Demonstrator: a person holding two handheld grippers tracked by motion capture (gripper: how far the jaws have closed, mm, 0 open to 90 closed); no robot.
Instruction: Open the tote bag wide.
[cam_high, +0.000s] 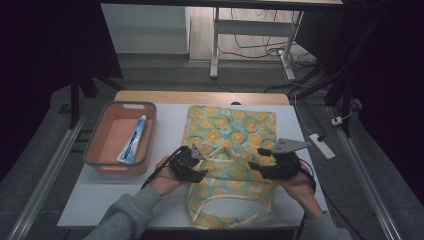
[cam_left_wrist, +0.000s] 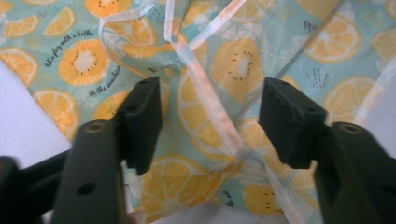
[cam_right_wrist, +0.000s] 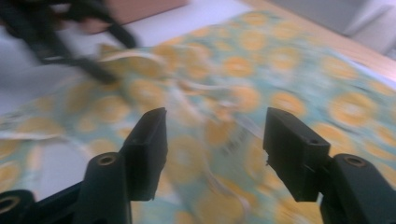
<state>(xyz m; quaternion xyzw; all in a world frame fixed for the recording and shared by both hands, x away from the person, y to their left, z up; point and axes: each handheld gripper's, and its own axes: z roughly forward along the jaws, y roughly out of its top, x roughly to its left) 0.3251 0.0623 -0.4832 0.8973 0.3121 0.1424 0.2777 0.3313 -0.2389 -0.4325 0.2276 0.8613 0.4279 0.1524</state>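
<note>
While both tools gape, L tool (cam_high: 196, 161), R tool (cam_high: 256, 166), orange-print bag (cam_high: 235, 127) lies lengthwise, handles near.

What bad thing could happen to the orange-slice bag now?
1. Both the left gripper and the right gripper stand open over the bag, so closing might catch only the thin white ribbon and bunch the cloth.
2. The bag's handle loop lies at the table's near edge; a tug could pull it off.
</note>
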